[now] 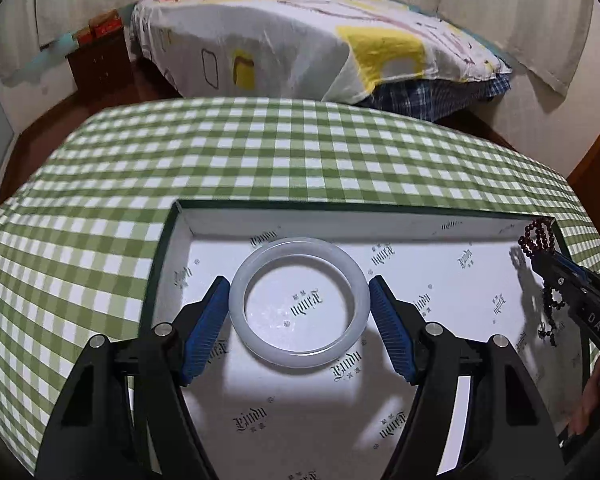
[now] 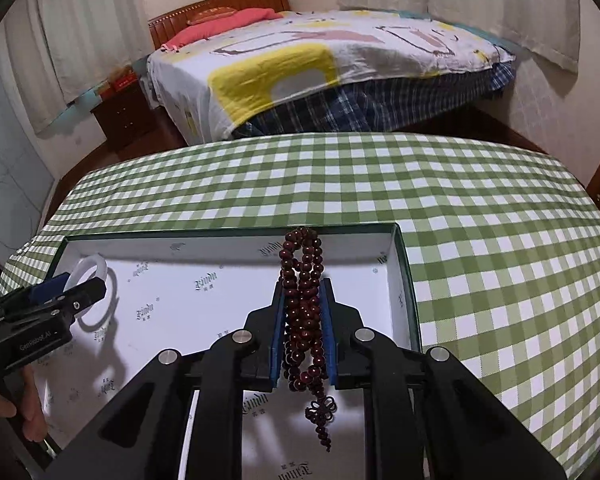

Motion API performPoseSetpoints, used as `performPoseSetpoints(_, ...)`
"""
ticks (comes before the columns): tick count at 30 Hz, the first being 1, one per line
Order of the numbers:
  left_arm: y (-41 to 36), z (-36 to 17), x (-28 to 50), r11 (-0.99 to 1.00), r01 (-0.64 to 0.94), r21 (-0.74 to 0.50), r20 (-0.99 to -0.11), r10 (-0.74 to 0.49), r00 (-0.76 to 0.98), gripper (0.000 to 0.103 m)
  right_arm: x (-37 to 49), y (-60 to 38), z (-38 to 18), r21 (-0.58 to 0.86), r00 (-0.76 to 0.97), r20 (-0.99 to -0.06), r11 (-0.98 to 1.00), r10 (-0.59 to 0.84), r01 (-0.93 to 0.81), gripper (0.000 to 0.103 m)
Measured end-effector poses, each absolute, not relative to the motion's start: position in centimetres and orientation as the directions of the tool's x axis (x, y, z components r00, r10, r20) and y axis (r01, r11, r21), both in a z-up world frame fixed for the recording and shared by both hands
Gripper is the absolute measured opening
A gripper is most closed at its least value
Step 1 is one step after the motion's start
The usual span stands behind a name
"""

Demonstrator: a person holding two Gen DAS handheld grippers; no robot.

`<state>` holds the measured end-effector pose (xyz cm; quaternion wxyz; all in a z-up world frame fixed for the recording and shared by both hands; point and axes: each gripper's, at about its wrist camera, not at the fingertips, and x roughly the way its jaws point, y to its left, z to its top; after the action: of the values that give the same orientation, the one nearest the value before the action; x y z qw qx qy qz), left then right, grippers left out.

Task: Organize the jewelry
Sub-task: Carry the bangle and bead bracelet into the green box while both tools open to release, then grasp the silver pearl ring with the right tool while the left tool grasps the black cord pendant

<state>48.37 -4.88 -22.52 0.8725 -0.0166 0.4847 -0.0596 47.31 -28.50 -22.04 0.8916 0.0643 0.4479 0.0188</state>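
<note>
A pale translucent bangle (image 1: 299,302) lies on the white printed paper lining of a shallow green-walled box (image 1: 380,224). My left gripper (image 1: 299,292) is open, its blue pads flanking the bangle on both sides with a small gap to each. The bangle also shows in the right wrist view (image 2: 85,276), behind the left gripper (image 2: 68,296). My right gripper (image 2: 303,292) is shut on a dark red bead string (image 2: 303,312), held above the box's right part; loops stick up past the fingertips and a knotted tail hangs below. The beads (image 1: 540,236) and right gripper (image 1: 556,264) show at the left view's right edge.
The box (image 2: 400,256) sits on a table with a green-and-white checked cloth (image 1: 260,152). Beyond the table stands a bed (image 2: 320,68) and a dark wooden nightstand (image 2: 120,116). A hand shows at the lower left of the right wrist view.
</note>
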Motion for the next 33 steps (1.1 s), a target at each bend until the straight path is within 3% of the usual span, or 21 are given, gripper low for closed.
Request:
performPoseSetpoints(2, -5.0, -22.7, 48.5, 0.992, 0.087, -0.087, -0.850, -0.120, 0.513, 0.069, 47.5, -28.7, -22.3, 0.134, 0.583, -0.807, 0.991, 0.092, 0.029, 0.026)
performPoseSetpoints(4, -4.9, -22.9, 48.6, 0.991, 0.089, -0.097, -0.856, -0.129, 0.500, 0.070, 47.4, -28.8, -22.3, 0.131, 0.583, -0.808, 0.990, 0.081, 0.043, 0.047)
performPoseSetpoints(5, -4.8, -22.9, 48.6, 0.991, 0.089, -0.105, -0.855, -0.135, 0.501, 0.070, 47.5, -28.9, -22.2, 0.131, 0.587, -0.806, 0.990, 0.080, 0.045, 0.049)
performPoseSetpoints(8, -4.9, -22.8, 48.6, 0.990, 0.090, -0.113, -0.849, -0.143, 0.509, 0.077, 47.3, -28.8, -22.0, 0.125, 0.597, -0.799, 0.991, 0.076, 0.042, 0.050)
performPoseSetpoints(11, -4.9, -22.4, 48.1, 0.987, 0.100, -0.122, -0.833, -0.157, 0.530, 0.078, 46.9, -28.8, -21.3, 0.118, 0.629, -0.774, 0.992, 0.067, 0.040, 0.050)
performPoseSetpoints(18, -3.5, -19.0, 44.8, 0.976, 0.080, -0.200, -0.715, -0.201, 0.669, 0.082, 42.8, -28.6, -18.3, 0.122, 0.749, -0.660, 0.992, 0.053, 0.038, 0.050)
performPoseSetpoints(27, -3.5, -14.3, 37.0, 0.990, 0.085, -0.110, -0.586, -0.134, 0.799, 0.082, 35.0, -27.6, -14.5, 0.108, 0.845, -0.534, 0.994, 0.037, 0.024, 0.050)
performPoseSetpoints(33, -3.1, -13.0, 31.5, 0.993, 0.078, -0.092, -0.556, -0.116, 0.823, 0.082, 29.9, -26.7, -14.1, 0.106, 0.857, -0.513, 0.994, 0.041, 0.016, 0.050)
